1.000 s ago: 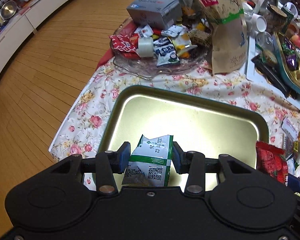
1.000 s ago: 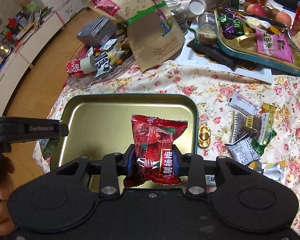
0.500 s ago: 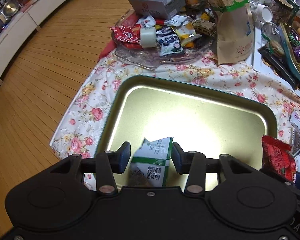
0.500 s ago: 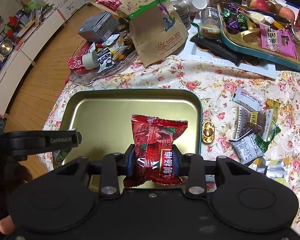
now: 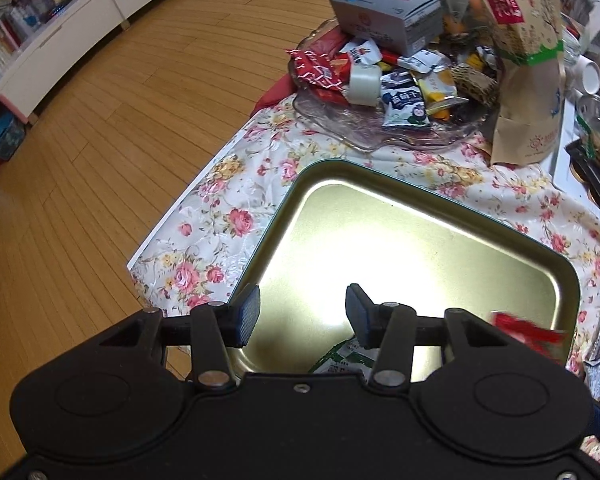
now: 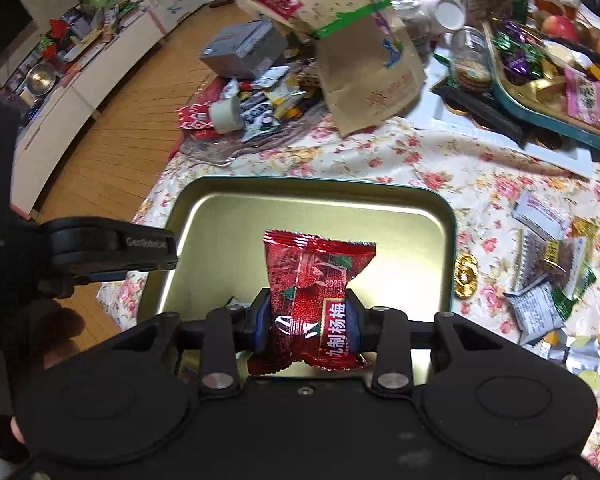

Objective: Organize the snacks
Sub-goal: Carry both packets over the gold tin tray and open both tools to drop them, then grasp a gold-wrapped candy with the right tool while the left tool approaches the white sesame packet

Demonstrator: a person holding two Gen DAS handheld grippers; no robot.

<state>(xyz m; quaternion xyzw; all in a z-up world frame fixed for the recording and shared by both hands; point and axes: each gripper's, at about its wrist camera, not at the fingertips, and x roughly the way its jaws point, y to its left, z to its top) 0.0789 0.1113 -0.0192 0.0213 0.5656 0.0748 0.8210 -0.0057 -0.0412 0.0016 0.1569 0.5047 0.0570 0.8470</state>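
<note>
1. Jaws of the left gripper (image 5: 302, 314) are seen standing apart and opening over the gold tray (image 5: 440, 216), with nothing pressed between the pads.
2. A green-and-white snack packet (image 5: 340, 356) is seen lying on the tray floor at its near edge, below and just to the right of the gap, partly hidden by the right-hand finger and the gripper body; it is touched by neither pad.
3. A red snack packet (image 6: 316, 300) is held upright in the right gripper (image 6: 306, 322), pinched at its lower half between the two blue pads, its crimped upper edge standing clear above them.
4. This red packet is carried over the near part of the gold tray (image 6: 450, 240); whether its lower end touches the tray cannot be told.
5. In the left wrist view the same red packet (image 5: 528, 330) is seen as a blurred red shape at the tray's near right corner, beside the left gripper's right finger.
6. In the right wrist view the left gripper (image 6: 112, 250) is seen side-on at the tray's left rim, held by a gloved hand (image 6: 4, 320).
7. Loose wrapped snacks (image 6: 548, 280) are left lying on the flowered cloth of the table (image 6: 480, 176), to the right of the tray and apart from it.
8. A glass dish of mixed snacks (image 5: 380, 88) is set beyond the tray's far side.
</note>
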